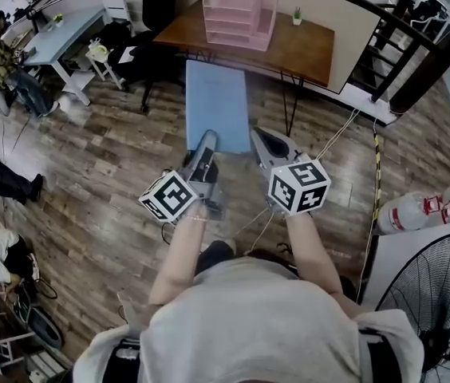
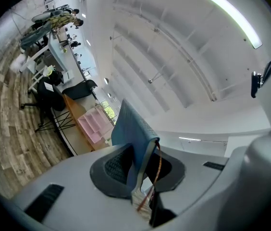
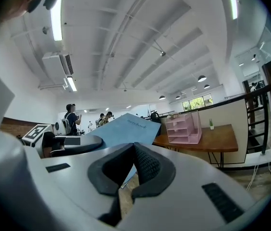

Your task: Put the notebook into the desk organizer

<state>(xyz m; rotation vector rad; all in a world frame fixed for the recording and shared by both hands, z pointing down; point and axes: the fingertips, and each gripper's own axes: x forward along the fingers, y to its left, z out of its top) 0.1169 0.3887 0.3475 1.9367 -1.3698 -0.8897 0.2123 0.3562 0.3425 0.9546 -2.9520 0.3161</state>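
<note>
The notebook [image 1: 218, 106], a thin blue one, is being held in the air above the wood floor [image 1: 113, 182], in the upper middle of the head view, just below the near edge of the bench [image 1: 305, 50]. It is being gripped at its lower edge by the left tongs [image 1: 207, 138], whose jaws are being pressed against its two covers with only the book's thickness between them. In the left gripper view the notebook [image 2: 128, 129] is being seen edge-on, standing up from between the pads of the left tongs [image 2: 140, 158], and a thin brown ribbon [image 2: 158, 162] is hanging down beside its spine.

The right tongs [image 1: 261, 134] are being held just right of the notebook's lower right corner. In the right gripper view, the jaws of the right tongs [image 3: 133, 148] are being kept together at the tips with nothing between them, and the notebook [image 3: 126, 131] is lying beyond them, to the left.

The pink desk organizer [image 1: 239, 18] is standing on the bench at the top centre of the head view, apart from the notebook.
</note>
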